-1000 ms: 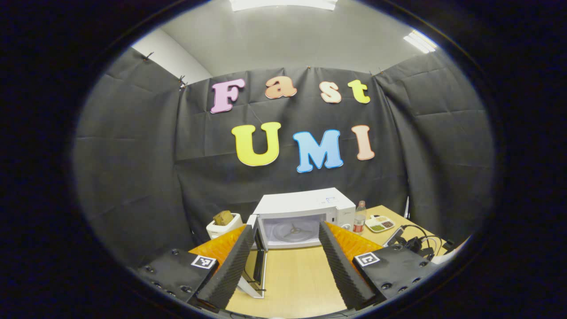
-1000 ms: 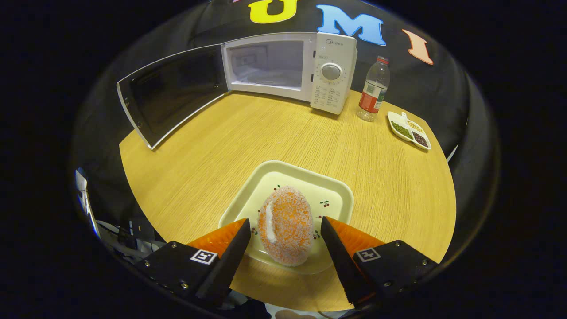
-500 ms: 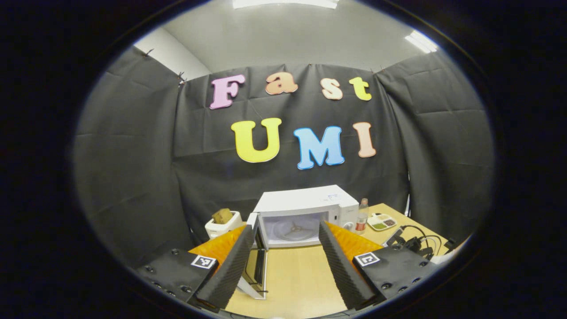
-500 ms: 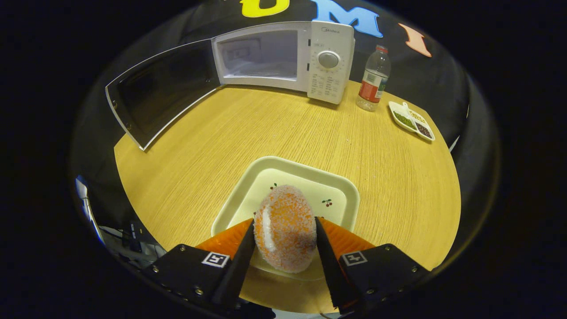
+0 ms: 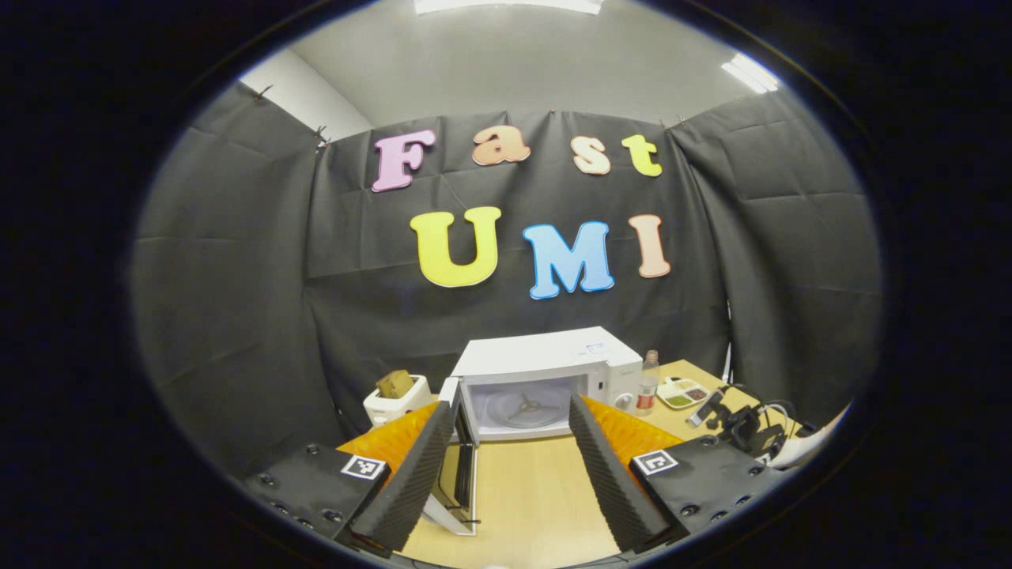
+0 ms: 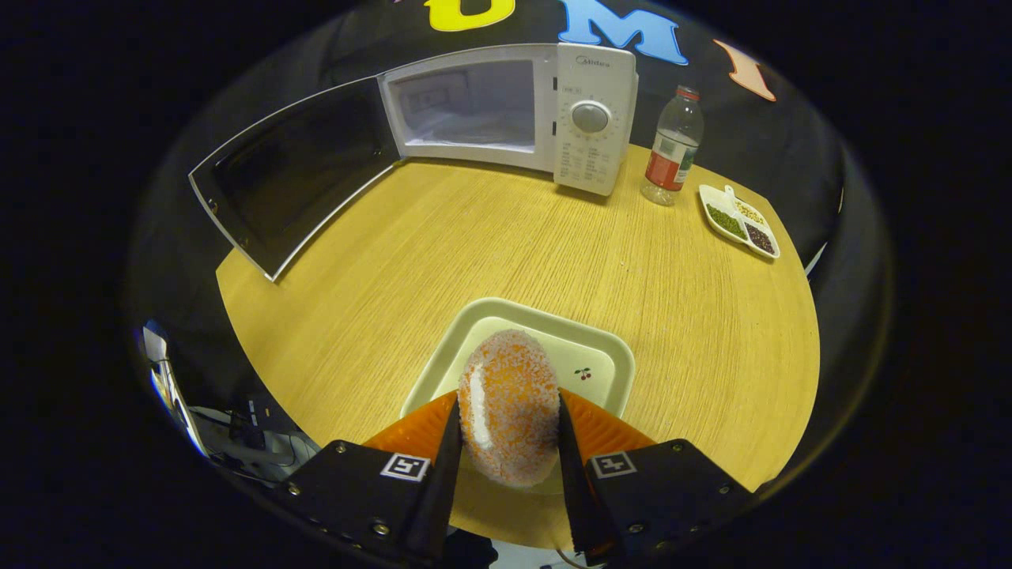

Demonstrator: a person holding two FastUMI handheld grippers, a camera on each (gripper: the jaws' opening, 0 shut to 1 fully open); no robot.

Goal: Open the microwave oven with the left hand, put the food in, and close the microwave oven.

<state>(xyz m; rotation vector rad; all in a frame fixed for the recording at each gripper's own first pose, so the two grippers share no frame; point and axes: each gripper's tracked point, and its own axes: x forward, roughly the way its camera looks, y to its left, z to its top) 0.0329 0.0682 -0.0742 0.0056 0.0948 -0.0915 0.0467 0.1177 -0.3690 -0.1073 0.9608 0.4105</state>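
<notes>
The right claw [image 6: 504, 427] is clamped on the food [image 6: 508, 417], both fingers pressing the flanks of an oval, sugar-grained orange bun with a pale streak on one side, held over the near edge of a pale square tray [image 6: 602, 357] with rounded corners and small cherry prints. The tray sits on a round, wood-grained worktop [image 6: 490, 237]. Farther back stands the white microwave oven [image 6: 506, 107], its dark-windowed door [image 6: 288, 170] swung wide to the left and its cavity bare; a round dial sits on its control panel, whose small print is unreadable. Just right of it stand a clear plastic bottle [image 6: 670, 150] with a red label and a divided white dish [image 6: 741, 231] of seeds. The left claw [image 5: 514, 466] hangs wide apart, gripping nothing, aimed at the oven's open mouth from farther back, with ribbed foam pads [image 5: 411, 482]; a white toaster [image 5: 393, 399] stands left of the oven.
</notes>
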